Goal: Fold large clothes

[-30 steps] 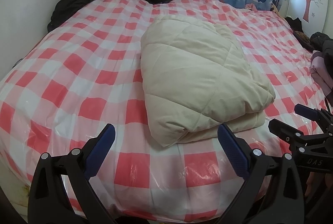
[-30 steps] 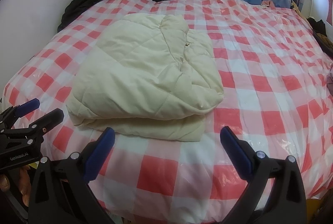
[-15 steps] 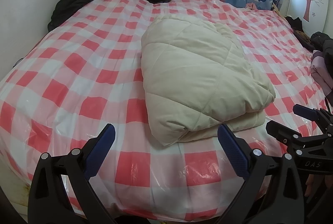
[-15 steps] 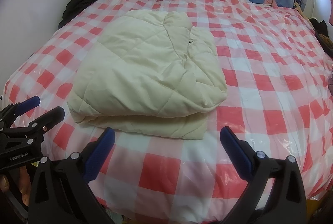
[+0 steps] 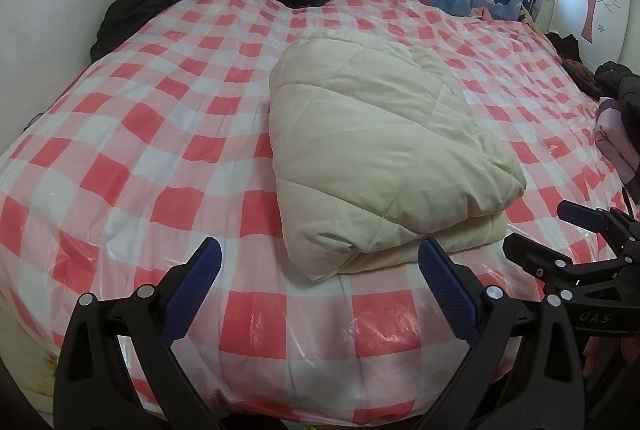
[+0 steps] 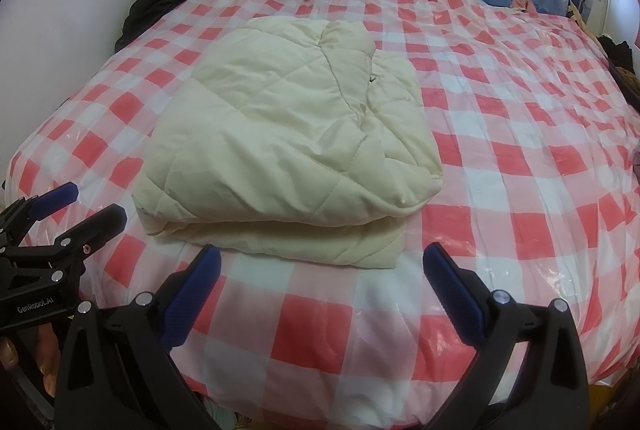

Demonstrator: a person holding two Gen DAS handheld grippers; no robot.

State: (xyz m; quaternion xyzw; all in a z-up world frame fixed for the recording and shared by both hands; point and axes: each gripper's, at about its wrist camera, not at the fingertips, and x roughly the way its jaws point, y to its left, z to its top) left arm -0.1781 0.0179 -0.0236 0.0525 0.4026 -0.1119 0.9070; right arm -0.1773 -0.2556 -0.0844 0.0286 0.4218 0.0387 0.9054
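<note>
Cream quilted garment (image 5: pixel 384 150) lies folded in a thick bundle on the red-and-white checked bed cover (image 5: pixel 160 158). Left gripper (image 5: pixel 320 272): jaws spread wide, holding nothing; bundle sits just ahead, offset toward its right finger. Right gripper (image 6: pixel 320 270): jaws wide apart, empty; bundle's near folded edge just ahead, toward its left finger. No contact seen at either gripper.

A cream quilted garment (image 5: pixel 380 150), folded into a thick bundle, is seen lying on the red-and-white checked bed cover (image 5: pixel 168 134). The left gripper (image 5: pixel 318 272) is held wide open before its near edge, nothing being touched. The right gripper (image 5: pixel 544 230) is seen alongside, apparently parted.
</note>
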